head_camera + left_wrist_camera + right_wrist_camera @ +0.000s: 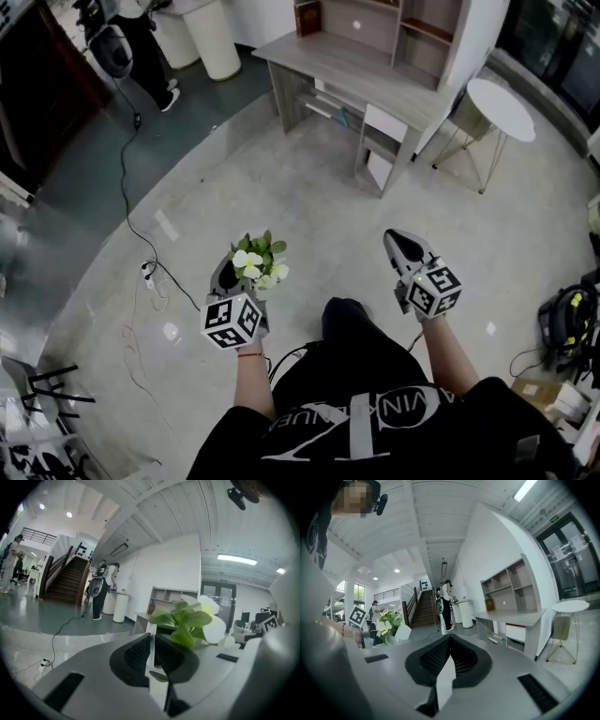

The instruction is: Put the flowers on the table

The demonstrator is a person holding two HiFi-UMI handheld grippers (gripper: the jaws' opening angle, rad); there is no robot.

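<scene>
1. Left gripper (232, 272): fingers (136, 653) clamped on the base of the flowers (258, 260). White blooms and green leaves stand up above them.
2. Flowers held in the air over the grey floor (281, 206), on no support.
3. Right gripper (401, 246): fingers together, nothing between.
4. Grey surface (375, 75) with shelves along its back edge lies ahead, well apart from the flowers.

White lettering on the person's black shirt (403, 441) cannot be read
</scene>
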